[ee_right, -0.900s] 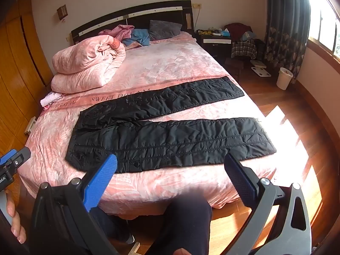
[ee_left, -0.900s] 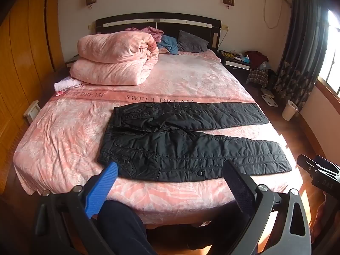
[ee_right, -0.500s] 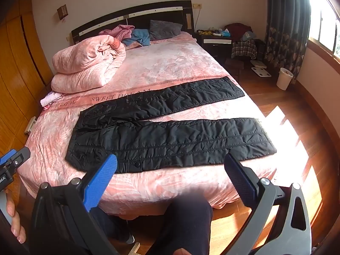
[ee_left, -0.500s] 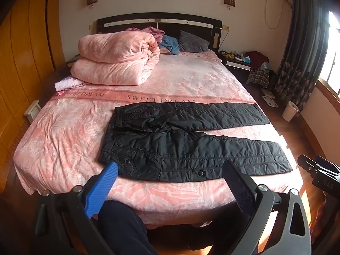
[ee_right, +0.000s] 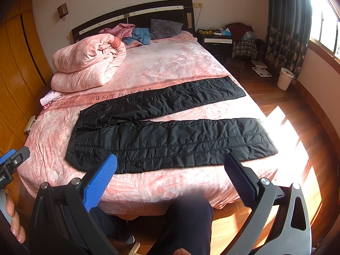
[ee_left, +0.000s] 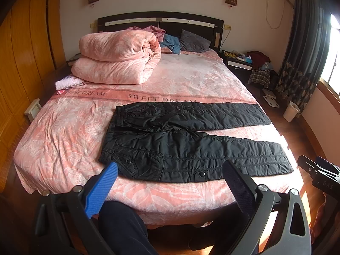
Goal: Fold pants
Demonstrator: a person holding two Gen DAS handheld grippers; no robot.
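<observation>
The pants [ee_left: 191, 144] are black and puffy, and they lie flat on the pink bed [ee_left: 63, 148], close to the near edge. The waist is on the left and the two legs run off to the right, spread a little apart like a thin V. The far leg [ee_right: 180, 97] sits just by the words on the bedspread. The near leg [ee_right: 191, 142] ends where the sun shines on the bed.

They look soft and padded, so I think they will bend easily but puff back up a bit. The shiny cloth may be slippery, so a light pinch could slide off. Good spots to take hold look like the near corner of the waist [ee_left: 108, 159] and the end of the near leg [ee_right: 265, 140], to lay one leg over the other.

The left gripper [ee_left: 170, 176] is wide open and holds nothing. The right gripper [ee_right: 172, 170] is wide open too, with nothing in it. Both hang in the air in front of the bed, not touching the pants. No fold has been made yet.

A rolled pink quilt [ee_left: 119, 57] sits far back, well apart from the pants.
</observation>
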